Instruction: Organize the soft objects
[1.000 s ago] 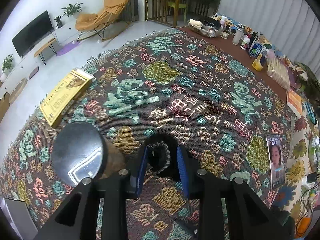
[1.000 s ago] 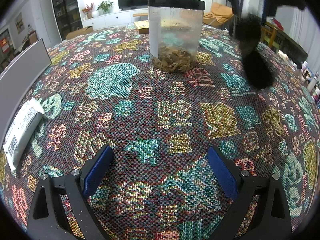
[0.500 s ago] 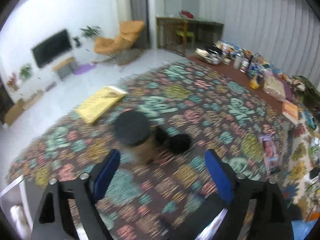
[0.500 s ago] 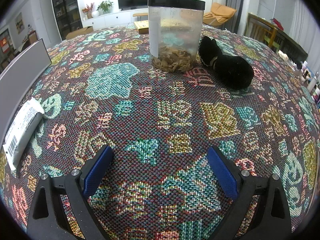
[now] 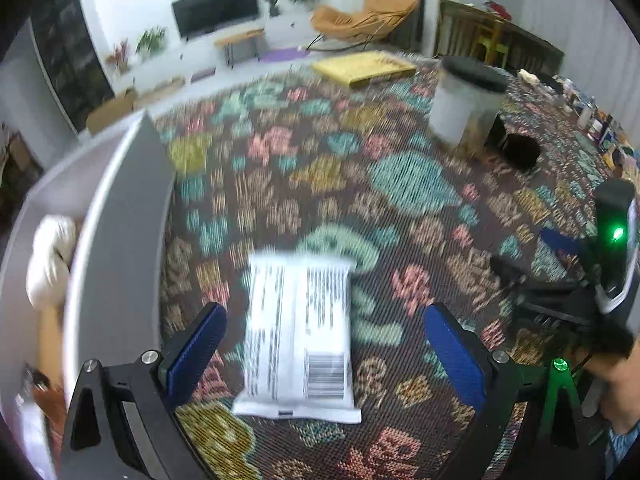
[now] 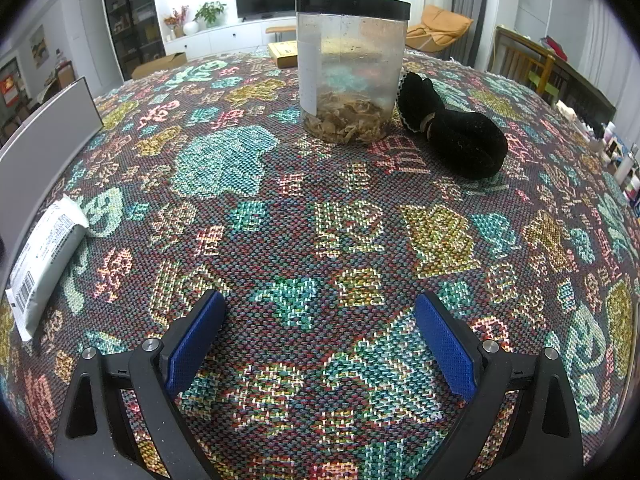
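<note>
the left gripper (image 5: 322, 350) hangs over a white soft packet (image 5: 298, 336) lying flat on the patterned cloth (image 6: 320, 240); its jaws are opening, spread on either side of the packet without pressing it. the right gripper (image 6: 320, 344) stands wide apart over bare cloth, holding nothing. a black soft bundle (image 6: 452, 128) lies against the clear jar (image 6: 352, 68), far from both grippers. a grey bin (image 5: 120, 240) sits just left of the packet, with something white inside.

the left view is smeared, so the aim could be off: if the jaws come down askew, one finger may land on the packet and squash or shove it along the cloth instead of straddling it. a pinch on the slack wrapper alone could slip when lifted. swinging toward the bin, the packet could catch its wall and drop outside.
</note>
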Demonstrator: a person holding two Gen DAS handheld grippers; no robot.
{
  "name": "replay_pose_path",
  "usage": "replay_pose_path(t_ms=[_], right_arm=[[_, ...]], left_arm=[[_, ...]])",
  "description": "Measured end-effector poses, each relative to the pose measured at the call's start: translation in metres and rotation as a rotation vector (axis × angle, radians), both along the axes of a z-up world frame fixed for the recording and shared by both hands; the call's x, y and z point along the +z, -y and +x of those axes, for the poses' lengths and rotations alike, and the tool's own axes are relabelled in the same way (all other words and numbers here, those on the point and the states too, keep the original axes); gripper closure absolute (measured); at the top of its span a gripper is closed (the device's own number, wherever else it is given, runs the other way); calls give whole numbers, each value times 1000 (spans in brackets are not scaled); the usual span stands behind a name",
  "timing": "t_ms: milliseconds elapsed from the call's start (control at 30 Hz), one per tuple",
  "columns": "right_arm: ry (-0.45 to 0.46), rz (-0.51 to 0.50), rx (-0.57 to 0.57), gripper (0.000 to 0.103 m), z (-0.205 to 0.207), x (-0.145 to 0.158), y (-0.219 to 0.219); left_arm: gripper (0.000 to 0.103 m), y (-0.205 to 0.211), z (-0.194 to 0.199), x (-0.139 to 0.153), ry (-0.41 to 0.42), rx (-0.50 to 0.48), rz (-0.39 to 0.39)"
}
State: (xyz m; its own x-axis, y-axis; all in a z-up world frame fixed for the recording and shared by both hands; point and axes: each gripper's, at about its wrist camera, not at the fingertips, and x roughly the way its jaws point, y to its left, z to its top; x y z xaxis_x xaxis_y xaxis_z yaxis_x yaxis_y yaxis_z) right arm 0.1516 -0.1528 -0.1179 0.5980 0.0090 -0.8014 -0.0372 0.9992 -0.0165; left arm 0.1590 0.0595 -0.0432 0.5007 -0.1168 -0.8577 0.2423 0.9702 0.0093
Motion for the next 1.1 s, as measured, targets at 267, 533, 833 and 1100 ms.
replay_pose_path(t_ms=[267, 533, 833, 1100], right_arm=[[0, 0, 0, 6, 0, 0, 0], [0, 0, 0, 6, 0, 0, 0], [171, 283, -143, 7, -14, 35, 77], [61, -35, 185, 9, 103, 54, 101]], left_arm=[[4, -4, 10, -46, -86, 60, -28], [0, -13, 12, -68, -86, 95, -11], [0, -16, 11, -70, -48, 82, -24], [0, -15, 13, -69, -89, 63, -11]])
